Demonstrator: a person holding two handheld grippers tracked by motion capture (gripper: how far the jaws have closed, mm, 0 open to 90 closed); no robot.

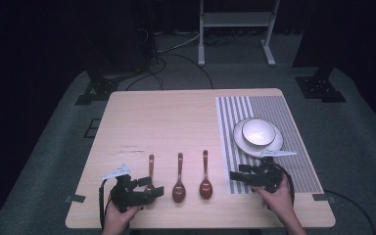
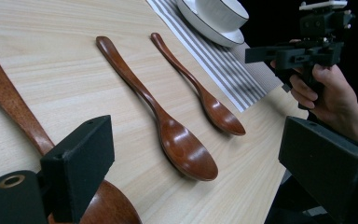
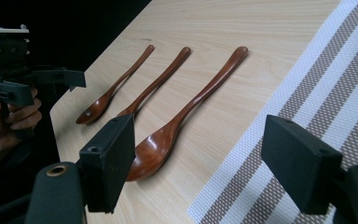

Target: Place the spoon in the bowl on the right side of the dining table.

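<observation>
Three brown wooden spoons lie side by side on the tabletop [image 1: 176,117], bowls toward the person, handles pointing away. The left spoon [image 1: 150,174] has its bowl just at the left claw [image 1: 149,192], whose jaws stand apart around it in the left gripper view, not clamped. The middle spoon [image 1: 178,178] and the right spoon [image 1: 205,176] lie untouched. The right claw [image 1: 240,177] hovers at the near edge of the striped placemat [image 1: 274,112], jaws wide apart and holding nothing. A white bowl [image 1: 260,132] sits on a plate [image 1: 240,142] on that mat. No brand or writing can be read on any of these.
</observation>
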